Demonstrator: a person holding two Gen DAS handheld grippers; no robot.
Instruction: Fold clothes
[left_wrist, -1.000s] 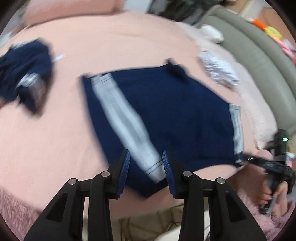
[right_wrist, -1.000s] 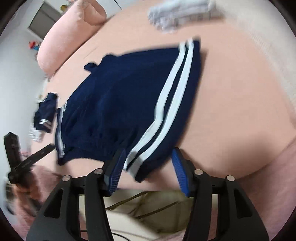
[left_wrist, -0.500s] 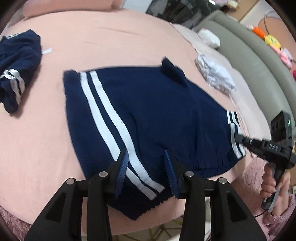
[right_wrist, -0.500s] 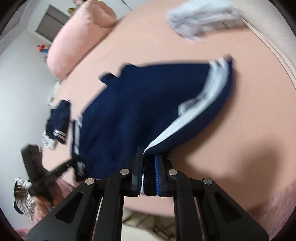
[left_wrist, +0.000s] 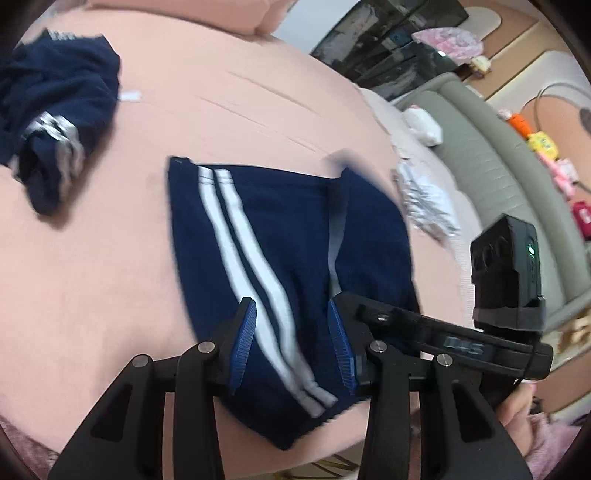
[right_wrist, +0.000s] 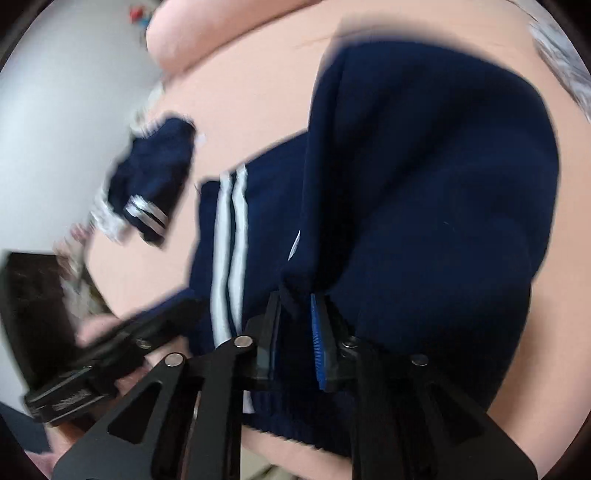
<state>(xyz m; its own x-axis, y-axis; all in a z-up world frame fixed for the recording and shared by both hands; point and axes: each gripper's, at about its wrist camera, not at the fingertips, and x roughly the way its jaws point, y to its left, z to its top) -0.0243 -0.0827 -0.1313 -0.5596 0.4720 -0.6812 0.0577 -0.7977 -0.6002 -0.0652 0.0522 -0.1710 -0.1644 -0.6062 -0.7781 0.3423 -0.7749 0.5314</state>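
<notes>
While the navy shorts (left_wrist: 288, 266) lie on the pink bed (left_wrist: 110, 295), one side has been drawn across the other, so the dark cloth sits doubled and two white stripes run down the exposed leg. Their long axis runs from the near edge of the bed, where the ribbed waistband lies, away toward the far pillow (right_wrist: 207, 33). The left hand-held gripper (left_wrist: 291, 343) hovers over the waistband end, jaws partly apart with the striped cloth under the gap; I cannot tell if the pads touch it. The right hand-held gripper (right_wrist: 295, 332) has its jaws narrow, just easing apart, with a gathered fold of the shorts between the pads, and its body lies just right of the left one. Left of the shorts, well apart, sits a crumpled navy garment (left_wrist: 55, 122); right of them, a grey-white bundle (left_wrist: 424, 199). Bare bed lies open left and beyond the shorts.
</notes>
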